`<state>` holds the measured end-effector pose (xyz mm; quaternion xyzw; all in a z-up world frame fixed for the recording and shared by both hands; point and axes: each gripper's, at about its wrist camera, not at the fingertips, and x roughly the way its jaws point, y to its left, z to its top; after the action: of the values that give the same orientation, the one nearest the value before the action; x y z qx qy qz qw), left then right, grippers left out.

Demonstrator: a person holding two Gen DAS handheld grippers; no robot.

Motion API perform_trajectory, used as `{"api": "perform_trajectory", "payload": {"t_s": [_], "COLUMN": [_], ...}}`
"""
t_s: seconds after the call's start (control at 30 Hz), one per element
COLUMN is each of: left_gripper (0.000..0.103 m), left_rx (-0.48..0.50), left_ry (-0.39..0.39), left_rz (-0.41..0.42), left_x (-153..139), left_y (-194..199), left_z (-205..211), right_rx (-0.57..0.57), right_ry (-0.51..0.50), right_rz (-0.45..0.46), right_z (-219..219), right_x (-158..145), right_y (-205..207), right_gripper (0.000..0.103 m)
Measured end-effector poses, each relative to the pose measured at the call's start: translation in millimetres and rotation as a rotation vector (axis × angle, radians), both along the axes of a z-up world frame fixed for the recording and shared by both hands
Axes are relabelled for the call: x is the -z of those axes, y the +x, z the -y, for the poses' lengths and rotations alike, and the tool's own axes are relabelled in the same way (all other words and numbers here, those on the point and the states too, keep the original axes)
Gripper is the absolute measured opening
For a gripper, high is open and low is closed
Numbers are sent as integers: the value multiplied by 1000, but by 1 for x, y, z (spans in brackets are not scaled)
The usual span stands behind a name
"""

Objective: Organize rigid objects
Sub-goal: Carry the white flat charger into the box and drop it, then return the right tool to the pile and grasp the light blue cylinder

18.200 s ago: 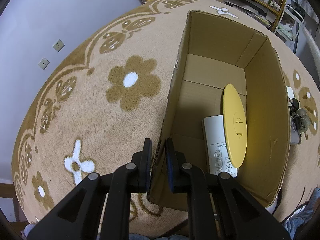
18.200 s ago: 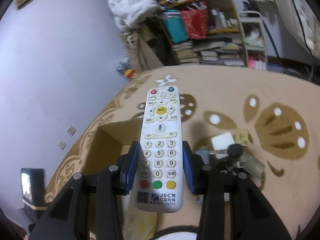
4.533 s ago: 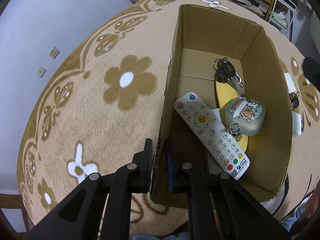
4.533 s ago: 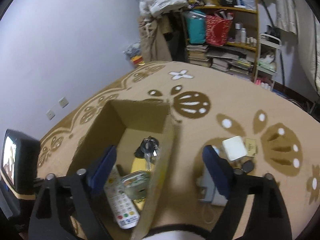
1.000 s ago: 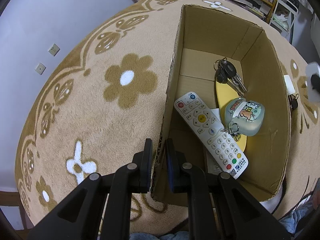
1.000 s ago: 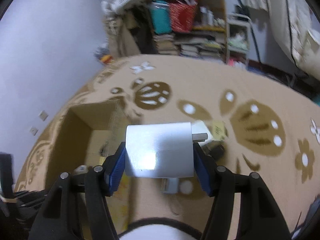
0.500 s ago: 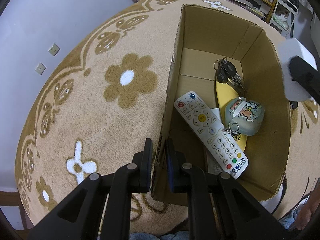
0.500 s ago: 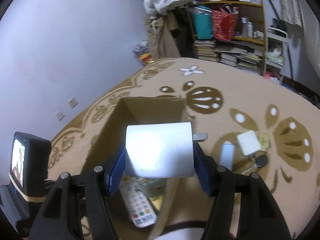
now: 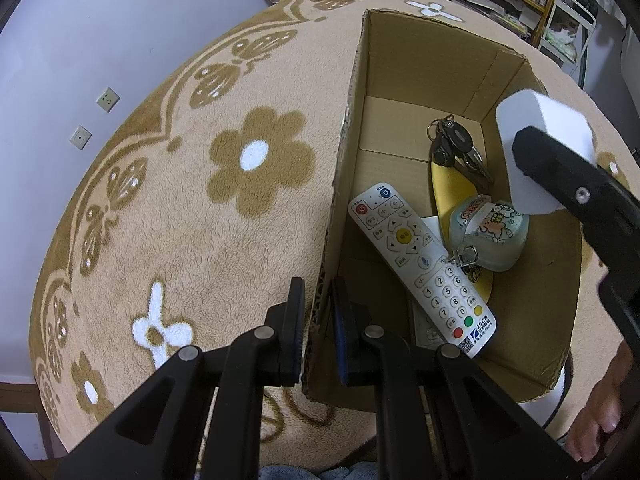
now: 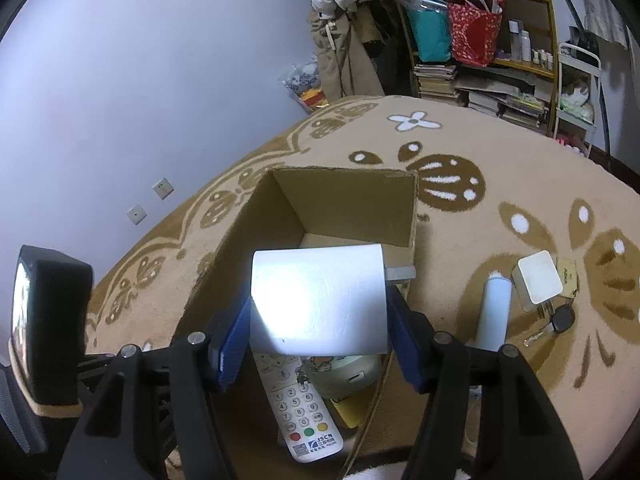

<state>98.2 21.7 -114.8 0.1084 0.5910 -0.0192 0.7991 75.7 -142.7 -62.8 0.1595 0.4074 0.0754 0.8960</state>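
Inside the cardboard box [image 9: 420, 64] lie remote [image 9: 420, 264] and keys [image 9: 456, 148]; right tool [image 10: 320, 320] grips white charger [image 10: 318, 300].

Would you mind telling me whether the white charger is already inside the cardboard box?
Not yet. The white charger is clamped in the right gripper, held above the cardboard box, over the remote lying inside.

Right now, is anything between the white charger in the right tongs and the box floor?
No lid or flap. The white charger hangs over the open cardboard box; the remote, pouch and keys lie below it, the left far corner bare.
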Motion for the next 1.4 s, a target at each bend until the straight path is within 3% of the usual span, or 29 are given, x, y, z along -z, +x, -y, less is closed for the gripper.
{"api": "perform_trajectory", "payload": {"t_s": [0.57, 0.63, 0.7, 0.8, 1.07, 1.17, 1.4], "left_gripper": [13, 13, 13, 13, 13, 13, 13], "left_rx": [-1, -1, -2, -2, -3, -3, -3], "left_ry": [-3, 5, -1, 0, 2, 2, -4], "left_rz": [-6, -3, -2, -3, -3, -2, -2], "left_x": [2, 2, 2, 2, 2, 3, 2], "left_y": [0, 0, 0, 0, 0, 0, -1], "left_z": [1, 1, 0, 0, 1, 1, -1], "right_rx": [-4, 3, 12, 41, 150, 245, 306], "right_ry": [-21, -28, -30, -83, -130, -142, -158], "right_rz": [6, 11, 23, 75, 49, 88, 22], "right_z": [-2, 0, 3, 8, 43, 59, 81], "right_x": [-6, -10, -15, -26, -26, -22, -2], "right_y": [-1, -4, -7, -15, -21, -31, -27], "right_gripper": [69, 74, 92, 103, 103, 103, 103]}}
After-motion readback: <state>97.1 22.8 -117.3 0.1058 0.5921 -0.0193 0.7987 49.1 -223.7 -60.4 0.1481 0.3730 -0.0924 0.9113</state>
